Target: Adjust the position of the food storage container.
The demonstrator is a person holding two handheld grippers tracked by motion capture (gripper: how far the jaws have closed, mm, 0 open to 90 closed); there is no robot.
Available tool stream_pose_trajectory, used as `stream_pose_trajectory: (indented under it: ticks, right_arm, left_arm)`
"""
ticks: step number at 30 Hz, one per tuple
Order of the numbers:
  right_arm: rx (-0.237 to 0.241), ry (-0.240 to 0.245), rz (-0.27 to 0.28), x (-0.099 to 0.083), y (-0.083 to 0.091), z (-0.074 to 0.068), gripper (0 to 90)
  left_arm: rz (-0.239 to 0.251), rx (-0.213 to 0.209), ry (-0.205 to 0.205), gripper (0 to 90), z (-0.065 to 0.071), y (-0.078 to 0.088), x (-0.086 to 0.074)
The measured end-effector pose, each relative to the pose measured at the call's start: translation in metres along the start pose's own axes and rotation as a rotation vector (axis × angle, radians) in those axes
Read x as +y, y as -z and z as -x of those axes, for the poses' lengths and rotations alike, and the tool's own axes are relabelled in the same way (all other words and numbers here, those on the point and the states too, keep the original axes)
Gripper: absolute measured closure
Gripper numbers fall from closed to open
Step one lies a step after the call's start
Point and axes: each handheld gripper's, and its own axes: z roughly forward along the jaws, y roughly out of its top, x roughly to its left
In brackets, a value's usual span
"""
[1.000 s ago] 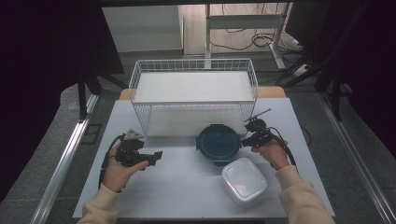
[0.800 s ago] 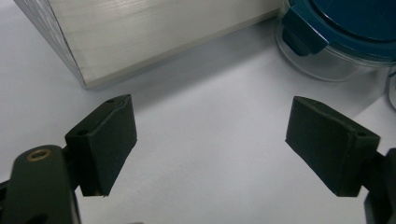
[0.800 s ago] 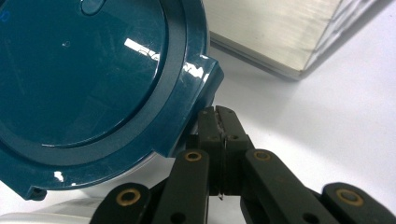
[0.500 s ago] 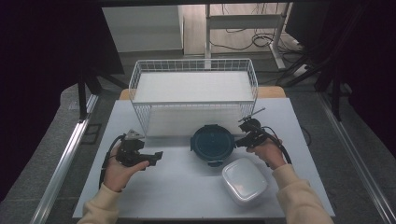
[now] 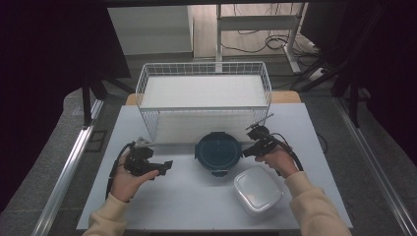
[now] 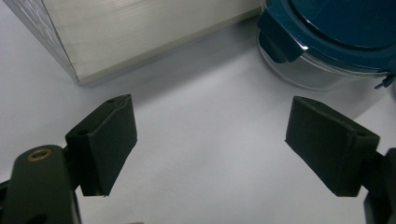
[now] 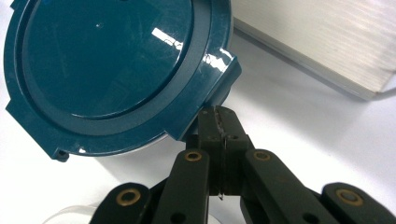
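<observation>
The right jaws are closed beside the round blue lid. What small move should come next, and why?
Probably a further short push leftward: the right gripper is shut with its tips against a side tab of the blue-lidded round container, gripping nothing. The left gripper waits open on that side, and the square container lies nearer the person, out of the way.

Teal lid (image 5: pixel 217 150) — white wire basket (image 5: pixel 204 98)

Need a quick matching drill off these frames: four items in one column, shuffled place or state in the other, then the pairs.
Items:
1. round container with teal lid
2. white wire basket
3. left tool
4. right tool

States:
A. jaws wide apart over bare table
B. at the table's far edge
C. jaws shut at a lid latch tab
D. mid-table, in front of the basket

Pairs: 1-D, 2-B, 3-A, 4-C
</observation>
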Motion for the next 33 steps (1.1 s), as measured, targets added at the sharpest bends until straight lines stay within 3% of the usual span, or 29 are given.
stream_pose_trajectory:
  ticks: [33]
  right_arm:
    - [0.028, 0.070, -0.021, 0.020, -0.015, -0.020, 90.0]
  left_arm:
    - [-0.007, 0.003, -0.005, 16.6, -0.001, -0.001, -0.001]
